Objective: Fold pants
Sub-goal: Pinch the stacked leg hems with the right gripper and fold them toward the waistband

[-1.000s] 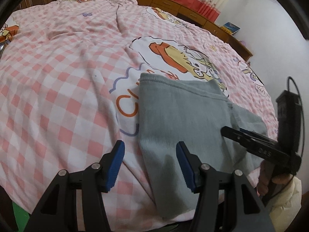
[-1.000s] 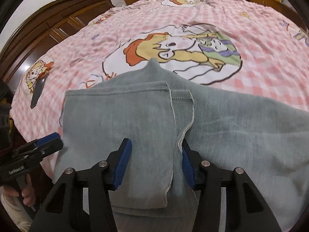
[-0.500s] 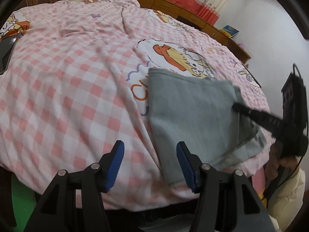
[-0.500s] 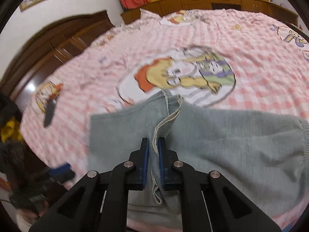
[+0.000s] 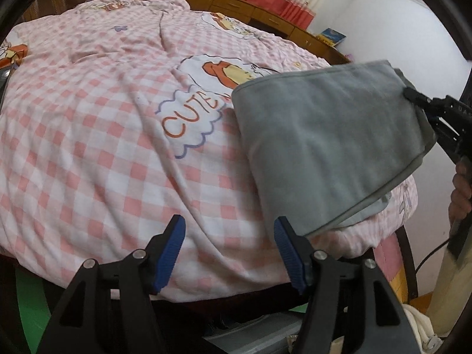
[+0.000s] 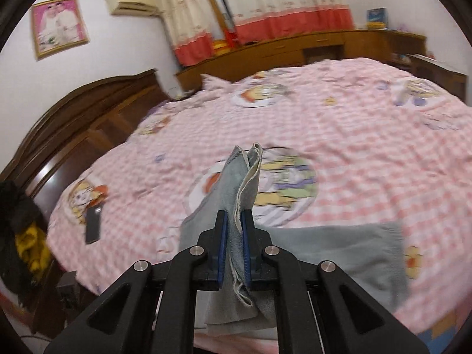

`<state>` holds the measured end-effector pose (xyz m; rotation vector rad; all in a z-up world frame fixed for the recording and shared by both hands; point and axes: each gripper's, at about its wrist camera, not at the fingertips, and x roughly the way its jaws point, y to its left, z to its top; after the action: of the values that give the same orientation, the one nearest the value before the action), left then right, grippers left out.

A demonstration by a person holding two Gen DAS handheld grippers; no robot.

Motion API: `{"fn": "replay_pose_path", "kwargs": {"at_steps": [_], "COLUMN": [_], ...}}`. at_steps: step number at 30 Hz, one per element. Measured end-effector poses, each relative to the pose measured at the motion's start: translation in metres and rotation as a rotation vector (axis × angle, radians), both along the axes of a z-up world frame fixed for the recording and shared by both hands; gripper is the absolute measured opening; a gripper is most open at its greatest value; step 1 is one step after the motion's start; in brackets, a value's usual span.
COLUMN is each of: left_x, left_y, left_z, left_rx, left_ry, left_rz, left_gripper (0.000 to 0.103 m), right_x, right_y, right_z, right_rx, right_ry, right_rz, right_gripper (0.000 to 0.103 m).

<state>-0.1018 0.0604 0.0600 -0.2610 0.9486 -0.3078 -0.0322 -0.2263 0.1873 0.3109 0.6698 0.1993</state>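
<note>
Left gripper (image 5: 228,247): jaws opening, nothing between them, poised over the pink checked bed (image 5: 88,135) just left of the pants (image 5: 324,144). Pants: grey, partly folded, near the bed's front edge, their right side raised off the cover. Right gripper (image 6: 234,239): clenched on the bunched pant edge; the step in hand looks like carrying that edge over for the next fold, which likely calls for laying it square on the lower layer before letting go.
</note>
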Motion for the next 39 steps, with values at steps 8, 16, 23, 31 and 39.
{"fn": "replay_pose_path", "kwargs": {"at_steps": [8,16,23,31,39], "left_x": [0.007,0.022,0.041,0.066,0.107], "left_y": [-0.016,-0.036,-0.053,-0.092,-0.126], "left_z": [-0.007,-0.008,-0.007,0.006,0.013], "left_rx": [0.033,0.062,0.062,0.077,0.076], "left_ry": [0.022,0.021,0.025,-0.036,-0.087], "left_rz": [-0.028,-0.058,-0.079,-0.19,-0.268], "left_gripper": [0.066,0.066,0.066,0.066,0.033], "right_x": [0.0,0.021,0.039,0.025,0.004], "right_y": [-0.063,-0.09,-0.114,-0.137,-0.108], "right_z": [-0.03,-0.081,-0.14,-0.134,-0.101], "right_rx": [-0.011,-0.052,-0.038,0.031,-0.018], "right_ry": [0.048,0.144,0.253,0.263,0.147], "right_rz": [-0.097,-0.127,-0.136,-0.158,-0.096], "right_gripper": [0.01,0.01,0.012,0.018,0.036]}}
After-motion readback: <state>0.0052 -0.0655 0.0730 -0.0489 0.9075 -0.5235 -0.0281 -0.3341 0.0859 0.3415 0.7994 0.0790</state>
